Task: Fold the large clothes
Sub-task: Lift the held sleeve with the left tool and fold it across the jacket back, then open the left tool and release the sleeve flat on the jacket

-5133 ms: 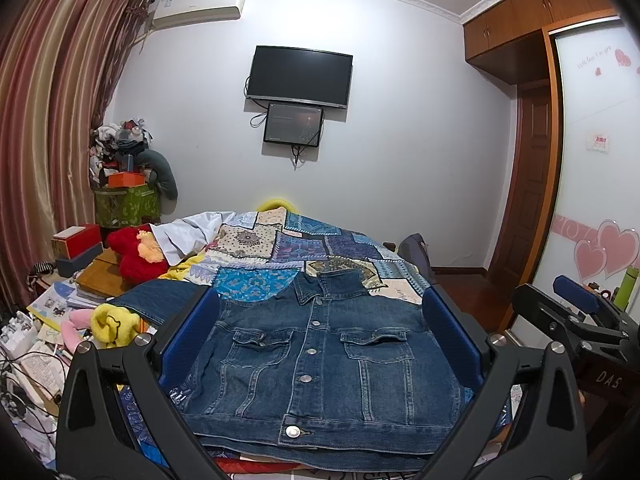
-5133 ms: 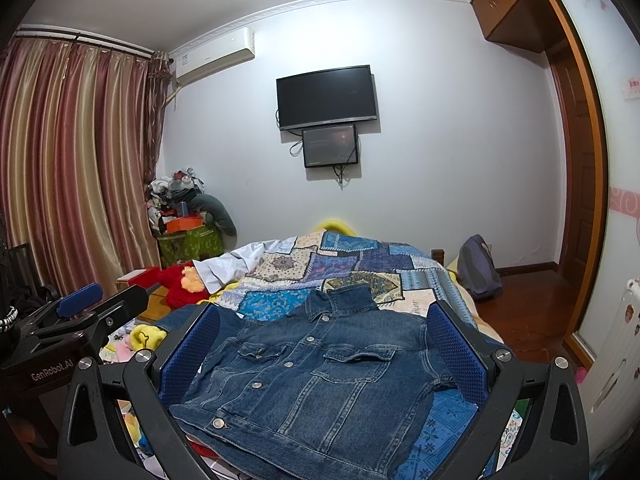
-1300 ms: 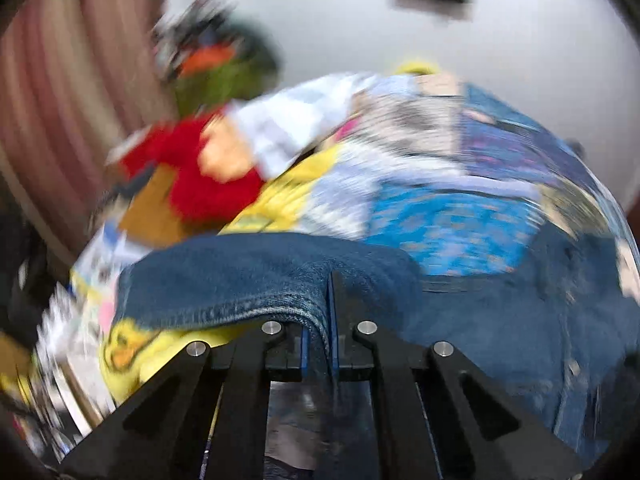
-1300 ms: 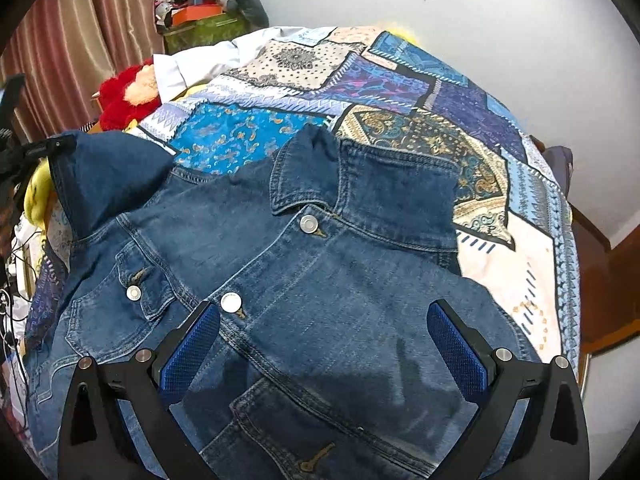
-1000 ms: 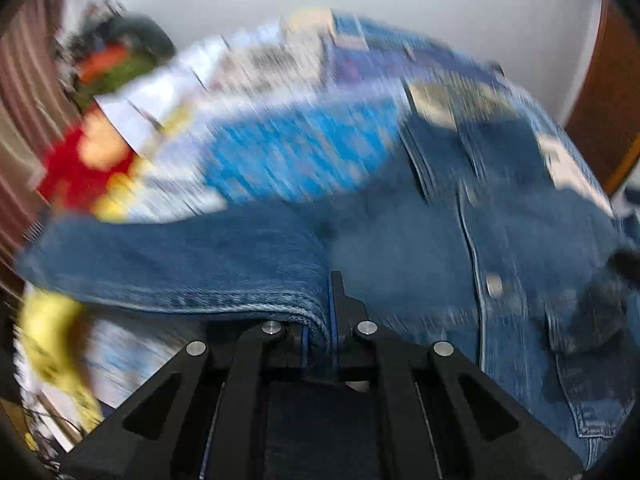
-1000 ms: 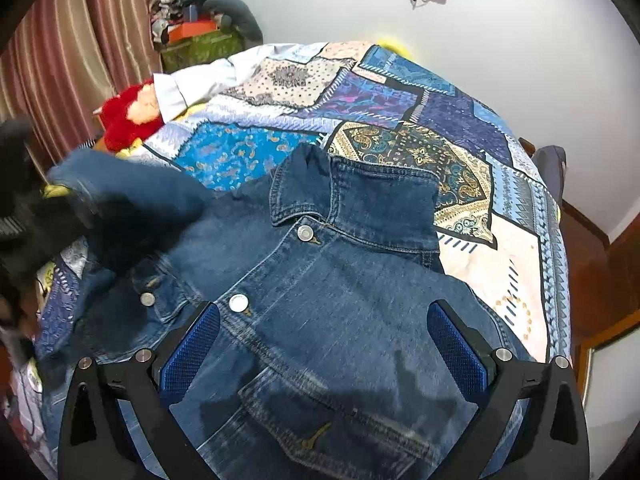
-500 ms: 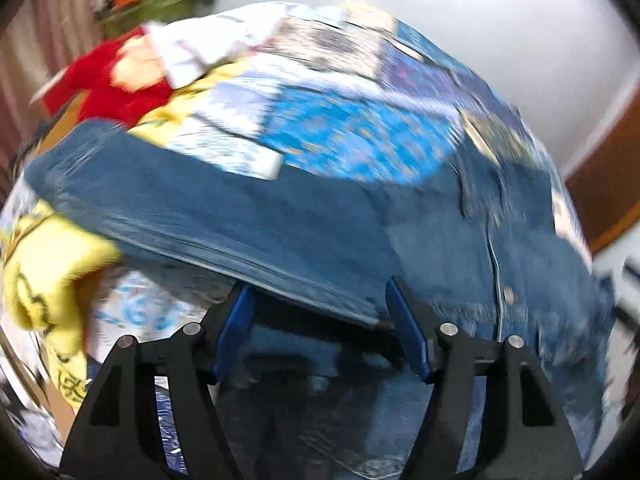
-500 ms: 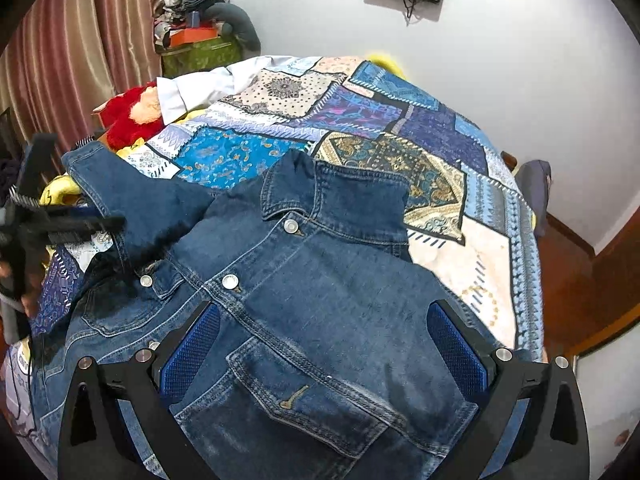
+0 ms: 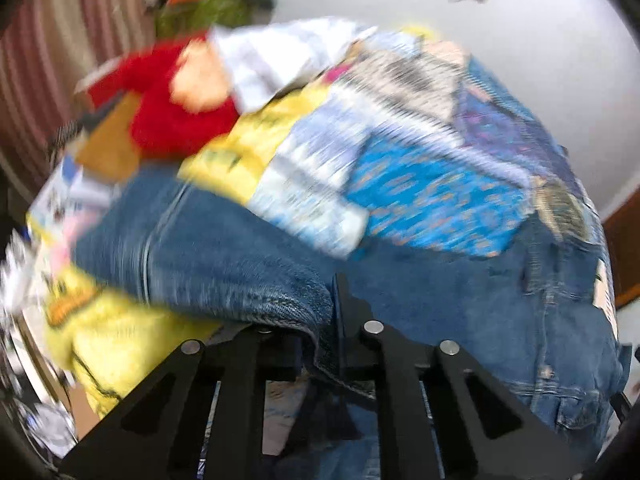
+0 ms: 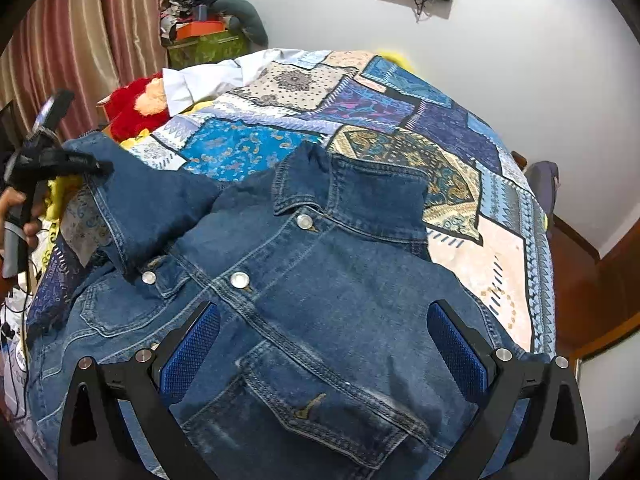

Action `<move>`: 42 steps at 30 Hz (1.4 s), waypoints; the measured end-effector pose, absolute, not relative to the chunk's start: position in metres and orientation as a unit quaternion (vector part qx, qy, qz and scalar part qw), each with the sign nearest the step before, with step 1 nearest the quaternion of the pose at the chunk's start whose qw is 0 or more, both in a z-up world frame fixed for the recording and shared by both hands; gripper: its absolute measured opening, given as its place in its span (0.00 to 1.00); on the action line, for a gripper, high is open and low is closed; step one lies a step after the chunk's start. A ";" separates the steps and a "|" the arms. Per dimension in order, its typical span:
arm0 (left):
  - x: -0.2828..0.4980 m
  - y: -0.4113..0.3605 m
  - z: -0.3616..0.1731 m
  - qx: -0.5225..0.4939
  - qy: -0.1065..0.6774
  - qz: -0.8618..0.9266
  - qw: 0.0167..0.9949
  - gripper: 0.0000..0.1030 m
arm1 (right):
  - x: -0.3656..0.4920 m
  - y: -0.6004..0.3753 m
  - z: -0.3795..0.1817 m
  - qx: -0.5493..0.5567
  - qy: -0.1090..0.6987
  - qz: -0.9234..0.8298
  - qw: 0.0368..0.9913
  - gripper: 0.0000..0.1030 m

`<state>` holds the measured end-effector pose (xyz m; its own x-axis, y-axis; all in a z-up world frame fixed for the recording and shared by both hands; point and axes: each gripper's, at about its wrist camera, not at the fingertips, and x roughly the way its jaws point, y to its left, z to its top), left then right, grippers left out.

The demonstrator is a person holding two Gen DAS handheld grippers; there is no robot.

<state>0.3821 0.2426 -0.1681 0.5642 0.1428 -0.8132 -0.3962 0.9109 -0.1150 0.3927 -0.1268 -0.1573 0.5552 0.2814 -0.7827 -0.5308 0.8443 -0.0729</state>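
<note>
Denim jacket [image 10: 320,300] sleeve [image 9: 224,272] pinched in left claw [image 9: 334,320]; right claw [image 10: 320,352] agape.

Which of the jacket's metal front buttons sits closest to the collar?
The top placket button, right beneath the collar. The next placket button and the pocket-flap button lie further down.

The denim jacket [image 10: 320,300] is dark indigo with lighter faded stitching and silver metal buttons. The bedspread [image 10: 360,112] under it is a patchwork of bright blue, purple, cream and gold paisley panels. The plush toy [image 10: 136,108] is red, the curtain [image 10: 80,48] striped pink and tan.
</note>
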 end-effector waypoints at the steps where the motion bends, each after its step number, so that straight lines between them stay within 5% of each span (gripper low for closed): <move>1: 0.383 0.231 -0.156 -0.129 0.428 0.145 0.883 0.08 | 0.395 -0.130 -0.157 -0.148 0.412 0.230 0.869 1.00; 9: 0.400 0.083 -0.088 -0.023 0.362 -0.014 0.932 0.08 | 0.400 -0.175 -0.138 -0.083 0.408 0.207 0.885 1.00; 21: 0.388 -0.060 -0.210 0.060 0.512 -0.158 0.842 0.11 | 0.377 -0.234 -0.125 -0.060 0.415 0.177 0.890 1.00; 23: 0.381 -0.061 -0.206 0.078 0.508 -0.159 0.843 0.20 | 0.373 -0.232 -0.127 -0.076 0.414 0.176 0.890 1.00; 27: 0.367 -0.037 -0.177 0.055 0.483 -0.165 0.858 0.63 | 0.370 -0.219 -0.128 -0.094 0.411 0.188 0.887 1.00; 34: 0.352 0.051 -0.140 0.054 0.428 -0.082 0.899 0.79 | 0.378 -0.165 -0.126 -0.109 0.406 0.228 0.878 1.00; 42: 0.359 0.140 -0.196 0.062 0.488 0.011 0.870 0.81 | 0.394 -0.076 -0.153 -0.165 0.425 0.277 0.846 1.00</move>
